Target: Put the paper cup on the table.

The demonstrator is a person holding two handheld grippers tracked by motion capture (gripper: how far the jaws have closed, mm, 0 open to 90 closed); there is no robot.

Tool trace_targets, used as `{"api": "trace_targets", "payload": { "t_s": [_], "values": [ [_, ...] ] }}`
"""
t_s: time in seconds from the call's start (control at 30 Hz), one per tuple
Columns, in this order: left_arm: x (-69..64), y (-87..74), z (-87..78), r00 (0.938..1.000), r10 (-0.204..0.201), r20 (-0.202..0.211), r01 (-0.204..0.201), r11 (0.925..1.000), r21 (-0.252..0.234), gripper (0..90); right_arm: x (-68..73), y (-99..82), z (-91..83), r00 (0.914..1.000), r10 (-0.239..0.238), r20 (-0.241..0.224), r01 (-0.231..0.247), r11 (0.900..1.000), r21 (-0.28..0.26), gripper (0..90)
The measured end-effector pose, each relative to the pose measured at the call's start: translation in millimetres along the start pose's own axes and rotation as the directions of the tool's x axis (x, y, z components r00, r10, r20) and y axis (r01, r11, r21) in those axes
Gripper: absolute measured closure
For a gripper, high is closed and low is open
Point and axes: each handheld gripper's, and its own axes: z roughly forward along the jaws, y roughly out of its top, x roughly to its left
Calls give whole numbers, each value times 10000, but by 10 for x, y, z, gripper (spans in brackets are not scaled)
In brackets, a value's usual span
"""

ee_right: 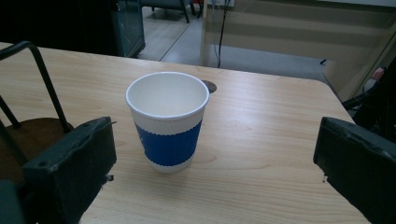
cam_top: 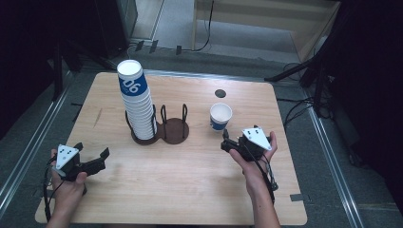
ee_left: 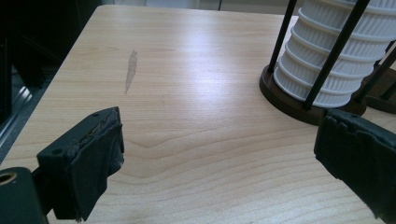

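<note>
The table [cam_top: 190, 190] is a pale wooden top with rounded corners, and it carries everything in play. A long grey smear marks its left part, seen in the left gripper view, and a small dark round hole [cam_top: 220, 93] sits near its far edge.

The tall stack of cups [cam_top: 137, 102] stands left of the table's centre, white and ribbed with a blue band on the topmost cup. It rises upright from the left ring of a dark brown double holder [cam_top: 175, 131], whose thin black upright rods enclose the stack's lower part. The holder's right ring has no cup in it.

The person's left hand holds the left gripper [cam_top: 91, 152] near the table's near left corner, well apart from the stack. Its jaws are spread wide with nothing between them, and they face toward the holder's base.

The right gripper [cam_top: 227, 141] sits in the person's right hand on the right side of the table. Its jaws are also spread wide and grip nothing. In the right gripper view they frame the single cup from the near side without touching it.

The single cup [cam_top: 220, 116] stands upright on the table, right of the holder and just beyond the right gripper. It is white with a blue sleeve, and its inside is bare.
</note>
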Motion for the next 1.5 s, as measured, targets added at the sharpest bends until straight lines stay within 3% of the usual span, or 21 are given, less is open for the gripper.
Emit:
{"api": "trace_targets", "payload": {
  "t_s": [0.33,0.63,1.17,1.33,1.5],
  "values": [
    [-5,-1,-3,10000,42,-13,-42,10000,68,25,-101,1,-286,9999,-13,131,15,9998,-210,0],
    [3,-1,-3,10000,-23,-19,23,10000,84,25,-235,-110,-479,9993,293,213,-292,9996,-60,0],
    [13,0,-3,10000,-52,6,51,9999,121,25,-521,-518,-651,9959,298,852,-351,9975,609,0],
    [13,-1,-3,10000,-46,8,46,9999,130,25,-642,-692,-702,9931,-140,1168,39,9962,868,0],
    [9,-1,-2,10000,-81,55,80,9998,163,25,-774,-822,-723,9902,-134,1391,-9,9947,1024,0]
  ]
}}
